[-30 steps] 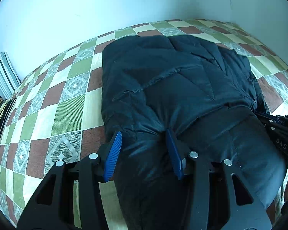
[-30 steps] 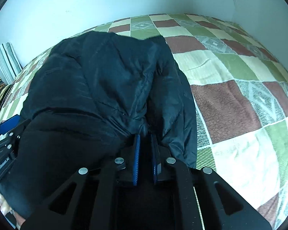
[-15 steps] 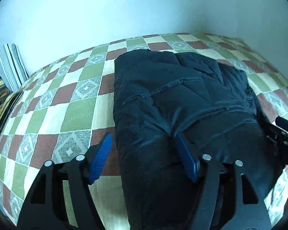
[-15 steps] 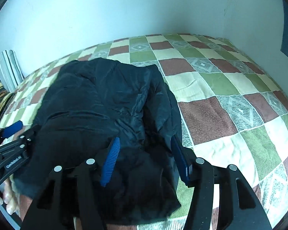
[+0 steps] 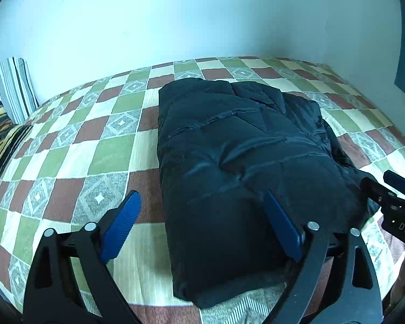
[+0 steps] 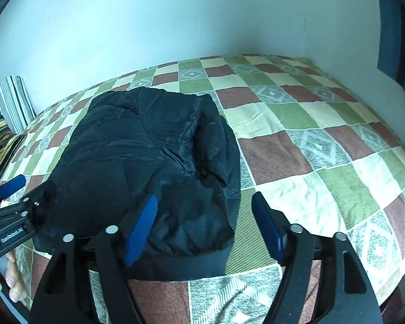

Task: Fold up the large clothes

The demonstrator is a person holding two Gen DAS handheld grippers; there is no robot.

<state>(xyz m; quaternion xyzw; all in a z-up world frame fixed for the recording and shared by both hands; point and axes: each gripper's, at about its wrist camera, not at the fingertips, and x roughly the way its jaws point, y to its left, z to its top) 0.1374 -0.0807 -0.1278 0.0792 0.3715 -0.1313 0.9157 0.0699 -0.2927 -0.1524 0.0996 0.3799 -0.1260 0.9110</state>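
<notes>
Both grippers released, lifted back | black puffer jacket point(image 5: 237, 162) folded, puffy on checkered bedspread point(image 5: 100, 145) | jaws opening, empty

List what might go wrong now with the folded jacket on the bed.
1. The puffy black quilted jacket may spring open: both grippers' jaws are opening and nothing presses it flat.
2. Its near edge lies close to the edge of the checked bedspread, so it might slide off.
3. The left gripper's blue fingers could snag the fabric.

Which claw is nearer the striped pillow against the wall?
Left. The left claw, jaws opening, is at the black jacket's near edge on the striped pillow side. The right claw, also opening, sits at the jacket's far-side corner.
</notes>
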